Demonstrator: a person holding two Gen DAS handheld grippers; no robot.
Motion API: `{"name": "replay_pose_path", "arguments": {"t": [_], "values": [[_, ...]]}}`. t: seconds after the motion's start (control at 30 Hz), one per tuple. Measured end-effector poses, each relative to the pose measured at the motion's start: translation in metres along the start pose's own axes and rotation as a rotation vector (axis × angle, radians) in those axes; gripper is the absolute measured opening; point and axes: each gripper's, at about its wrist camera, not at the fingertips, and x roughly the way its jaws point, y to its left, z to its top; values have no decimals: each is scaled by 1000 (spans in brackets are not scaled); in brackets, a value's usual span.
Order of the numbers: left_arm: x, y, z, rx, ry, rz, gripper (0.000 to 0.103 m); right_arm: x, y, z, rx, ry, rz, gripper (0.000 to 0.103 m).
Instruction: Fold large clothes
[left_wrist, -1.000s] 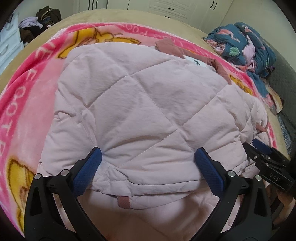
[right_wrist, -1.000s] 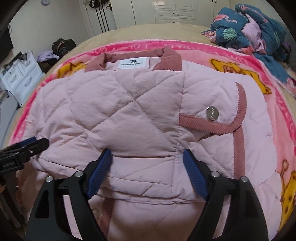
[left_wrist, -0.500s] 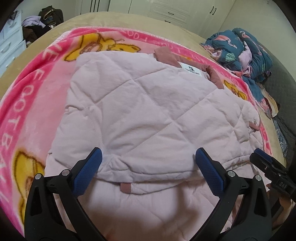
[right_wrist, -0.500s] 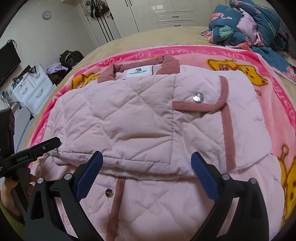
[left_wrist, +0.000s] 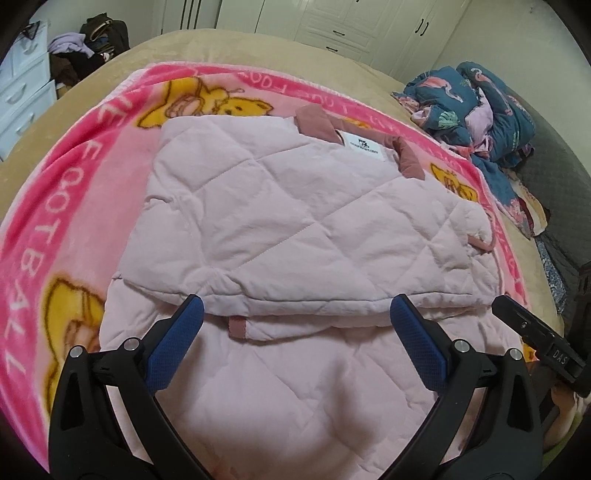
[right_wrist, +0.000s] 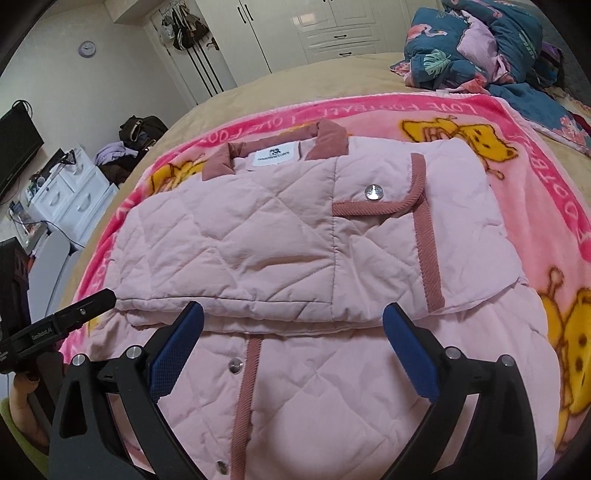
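1. The pink quilted jacket (left_wrist: 295, 236) lies on a pink cartoon blanket (left_wrist: 55, 206) on the bed (right_wrist: 295, 79), its sides folded in over the lower body.
2. Left tool (left_wrist: 295, 325): jaws spread wide, empty, above the jacket's folded edge.
3. Right tool (right_wrist: 293, 325): jaws spread wide, empty, above the same edge.
4. The collar (right_wrist: 328, 138) with its white label (right_wrist: 275, 153) lies at the far end.

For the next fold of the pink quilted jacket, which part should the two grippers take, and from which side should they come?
Probably the unfolded bottom part of the pink quilted jacket, at its two near corners. Both the left gripper and the right gripper are open and empty on the near side, and this single layer lies flat toward them below the folded edge, so coming from the near side and lifting it toward the collar seems easiest.
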Motion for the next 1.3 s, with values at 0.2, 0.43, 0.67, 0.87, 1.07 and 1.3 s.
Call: {"name": "replay_pose_path", "arguments": {"t": [0.2,0.43,0.67,0.87,1.07,1.3], "values": [[-16,-5,-4,0,-16,0,95,-19,8,0,-6,-24,13,97],[-43,-10,-5,-14,-58,-18,95,-43,16,-2,-22,-59,25,97],[-67,-20,-11,-2,-88,-36,95,-67,23,-6,-32,-90,37,97],[-81,-26,-17,4,-101,-48,95,-85,27,-9,-37,-113,47,97],[-89,-29,-21,6,-102,-60,95,-98,30,-12,-58,-132,32,98],[-104,-35,-31,29,-116,-61,95,-113,31,-18,-73,-154,17,98]]}}
